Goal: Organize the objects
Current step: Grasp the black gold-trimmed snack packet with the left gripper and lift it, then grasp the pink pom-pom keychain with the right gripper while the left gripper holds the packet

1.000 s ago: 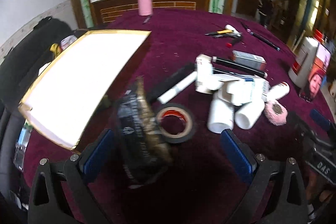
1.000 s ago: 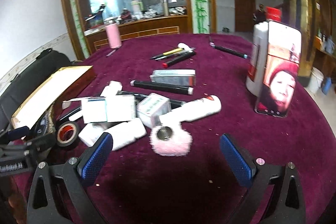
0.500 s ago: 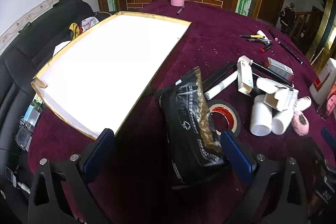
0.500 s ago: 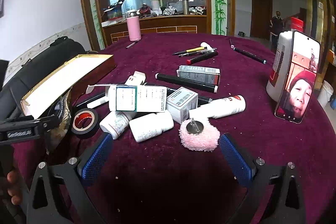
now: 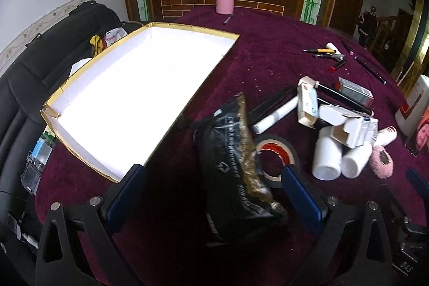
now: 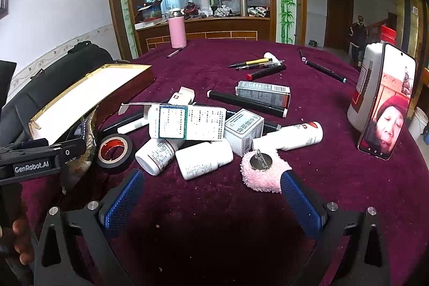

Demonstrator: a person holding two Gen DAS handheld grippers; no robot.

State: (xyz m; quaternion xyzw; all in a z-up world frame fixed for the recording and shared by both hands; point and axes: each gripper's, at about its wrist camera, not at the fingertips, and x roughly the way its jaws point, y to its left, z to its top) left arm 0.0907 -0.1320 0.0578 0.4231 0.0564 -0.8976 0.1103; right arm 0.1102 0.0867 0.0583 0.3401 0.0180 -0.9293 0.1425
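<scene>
A black packet with a gold edge [image 5: 238,173] lies between the wide-open fingers of my left gripper [image 5: 213,195], on the purple tablecloth, touching neither pad. An open white-lined box [image 5: 139,103] with a gold rim sits to its left. A black tape roll [image 5: 276,157] lies just right of the packet. My right gripper [image 6: 211,195] is open and empty, low over the cloth before a pile of white bottles [image 6: 203,160], medicine boxes [image 6: 187,122] and a pink puff [image 6: 264,170]. The left gripper body [image 6: 34,165] shows at the right wrist view's left edge.
A phone [image 6: 386,103] leans on a white bottle [image 6: 362,87] at the right. Pens and markers [image 6: 260,66] lie further back. A pink flask [image 6: 177,28] stands at the table's far edge. Black chairs [image 5: 24,87] stand left of the box.
The left view has swung left and up, so the whole box shows. The packet now lies loose between the open fingers. My right gripper has moved closer to the pile.
</scene>
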